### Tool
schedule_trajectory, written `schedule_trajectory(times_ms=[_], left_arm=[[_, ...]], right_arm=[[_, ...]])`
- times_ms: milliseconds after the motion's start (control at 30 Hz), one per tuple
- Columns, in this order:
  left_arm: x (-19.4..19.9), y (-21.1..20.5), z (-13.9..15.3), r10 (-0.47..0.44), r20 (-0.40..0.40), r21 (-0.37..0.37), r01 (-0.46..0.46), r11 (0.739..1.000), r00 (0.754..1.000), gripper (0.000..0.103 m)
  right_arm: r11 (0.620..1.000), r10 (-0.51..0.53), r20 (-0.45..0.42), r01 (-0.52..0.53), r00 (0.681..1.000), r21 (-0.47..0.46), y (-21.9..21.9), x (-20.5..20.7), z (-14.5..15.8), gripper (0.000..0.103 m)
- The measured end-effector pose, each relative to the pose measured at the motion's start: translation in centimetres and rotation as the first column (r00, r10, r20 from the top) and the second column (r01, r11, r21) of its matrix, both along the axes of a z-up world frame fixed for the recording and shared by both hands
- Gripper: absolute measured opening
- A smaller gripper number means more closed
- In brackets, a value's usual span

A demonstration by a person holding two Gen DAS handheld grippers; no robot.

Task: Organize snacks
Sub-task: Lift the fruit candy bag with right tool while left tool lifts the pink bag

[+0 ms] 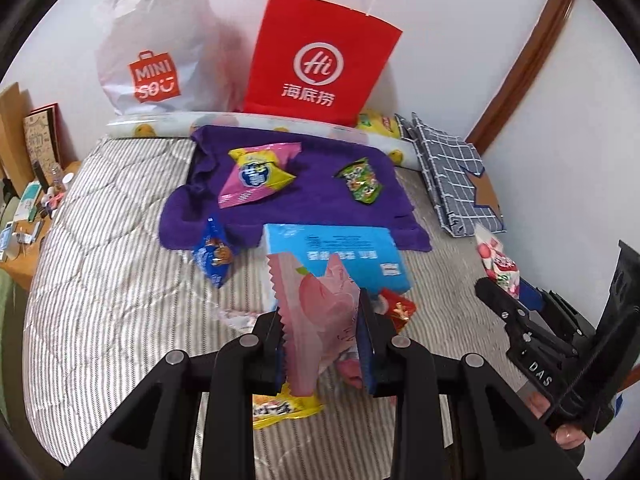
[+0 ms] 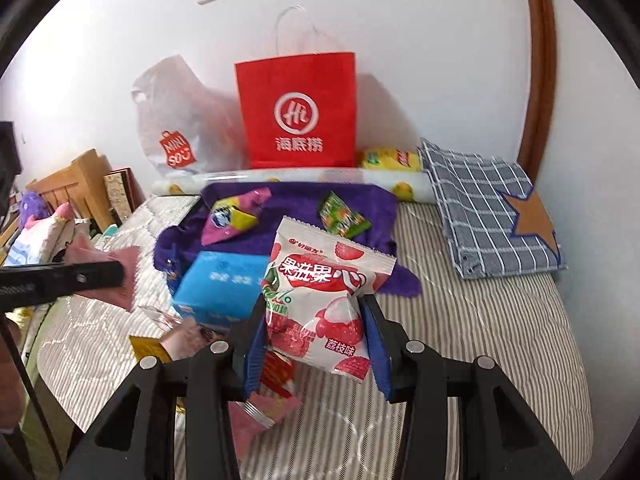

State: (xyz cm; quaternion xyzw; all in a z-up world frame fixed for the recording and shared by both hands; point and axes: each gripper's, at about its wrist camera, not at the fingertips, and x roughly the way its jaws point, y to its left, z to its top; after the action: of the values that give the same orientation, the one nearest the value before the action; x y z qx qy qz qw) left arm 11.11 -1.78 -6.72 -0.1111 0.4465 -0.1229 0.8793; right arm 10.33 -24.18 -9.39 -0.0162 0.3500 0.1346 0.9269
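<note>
My left gripper (image 1: 322, 312) is shut on a pink peach snack packet (image 1: 316, 312), held above the striped bed. My right gripper (image 2: 314, 320) is shut on a white and red lychee candy packet (image 2: 320, 300); it also shows at the right of the left wrist view (image 1: 500, 268). On the purple towel (image 1: 320, 160) lie a pink and yellow packet (image 1: 256, 176) and a green packet (image 1: 360, 180). A blue box (image 1: 340, 252) sits at the towel's near edge, a small blue packet (image 1: 212, 256) to its left. A red packet (image 1: 398, 308) and a yellow packet (image 1: 280, 408) lie below my left gripper.
A red paper bag (image 1: 320, 56) and a white MINISO plastic bag (image 1: 156, 52) stand against the wall behind the towel. A checked blue cloth (image 1: 452, 176) lies at the right. A cluttered wooden desk (image 1: 24, 216) is at the left of the bed.
</note>
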Motion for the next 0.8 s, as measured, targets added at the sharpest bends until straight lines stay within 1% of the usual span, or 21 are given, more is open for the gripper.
schedule_trajectory(times_ms=[200, 400, 567, 633, 733, 800], left_arm=[[1.3, -0.9, 0.3, -0.01, -0.005, -0.003, 0.01, 1.0, 1.0, 0.028], [2.7, -1.0, 0.3, -0.012, -0.008, 0.005, 0.012, 1.0, 1.0, 0.028], [4.2, -0.6, 0.2, -0.003, -0.013, -0.006, 0.003, 1.0, 1.0, 0.028], [5.0, -0.4, 0.0, 0.003, -0.019, -0.007, -0.003, 1.0, 1.0, 0.028], [6.1, -0.2, -0.2, -0.001, -0.03, -0.029, 0.0, 1.0, 1.0, 0.028], [6.7, -0.1, -0.3, 0.001, -0.029, -0.027, -0.002, 1.0, 1.0, 0.028]], right_arm=[[1.0, 0.021, 0.027, -0.021, 0.999, -0.003, 1.0, 0.8, 1.2, 0.042], [1.0, 0.025, 0.037, -0.025, 0.999, 0.002, 1.4, 2.5, 2.1, 0.043], [1.0, 0.021, 0.041, -0.021, 0.999, -0.007, 1.4, 4.3, 2.2, 0.043], [1.0, 0.008, 0.039, -0.008, 0.999, -0.009, 1.2, 5.0, 2.2, 0.043], [1.0, -0.003, 0.032, 0.004, 0.999, -0.017, 0.8, 6.1, 2.0, 0.043], [1.0, -0.019, 0.028, 0.019, 0.999, -0.015, 0.4, 6.9, 1.9, 0.043]])
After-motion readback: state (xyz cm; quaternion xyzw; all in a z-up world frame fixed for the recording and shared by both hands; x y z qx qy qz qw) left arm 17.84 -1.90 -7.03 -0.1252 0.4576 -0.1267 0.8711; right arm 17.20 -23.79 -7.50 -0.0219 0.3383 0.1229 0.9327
